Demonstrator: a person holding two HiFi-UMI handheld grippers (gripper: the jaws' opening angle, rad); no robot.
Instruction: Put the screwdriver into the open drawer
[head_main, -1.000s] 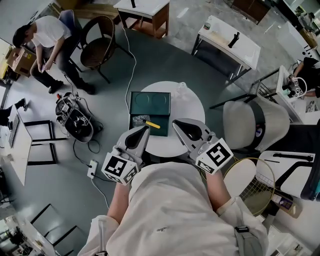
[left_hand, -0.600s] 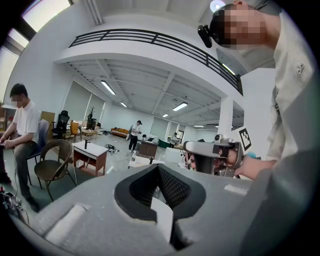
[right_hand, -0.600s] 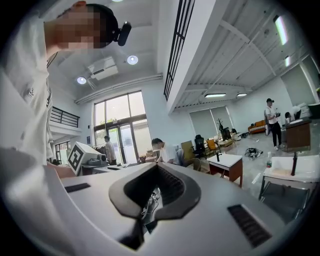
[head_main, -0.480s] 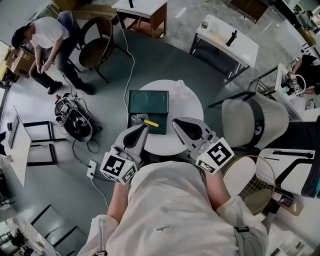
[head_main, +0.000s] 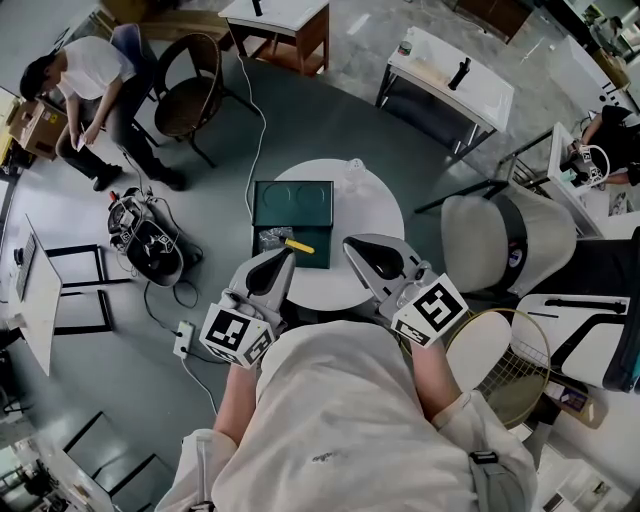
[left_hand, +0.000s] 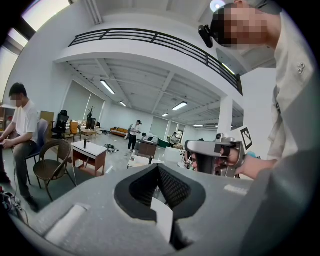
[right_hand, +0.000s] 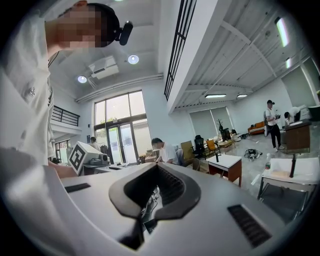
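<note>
In the head view a dark green drawer box (head_main: 293, 200) stands on the round white table (head_main: 365, 215). Its drawer (head_main: 272, 240) is pulled open toward me. The screwdriver (head_main: 298, 245), with a yellow handle, lies in that open drawer. My left gripper (head_main: 283, 257) hangs just in front of the drawer, shut and holding nothing. My right gripper (head_main: 352, 244) is beside it over the table's near edge, also shut and empty. Both gripper views look out level across the room, with the left gripper (left_hand: 159, 167) and the right gripper (right_hand: 158, 166) showing jaws that meet at the tips.
A clear bottle (head_main: 352, 172) stands at the table's far edge. A pale armchair (head_main: 510, 240) is on the right, a racket (head_main: 512, 372) beside it. On the floor at left lie dark gear (head_main: 150, 238) and a power strip (head_main: 185, 338). A seated person (head_main: 75, 75) and a brown chair (head_main: 195, 95) are far left.
Only the head camera has shifted a little, so the table sits slightly higher and further left. Both grippers stay shut in the same place.
</note>
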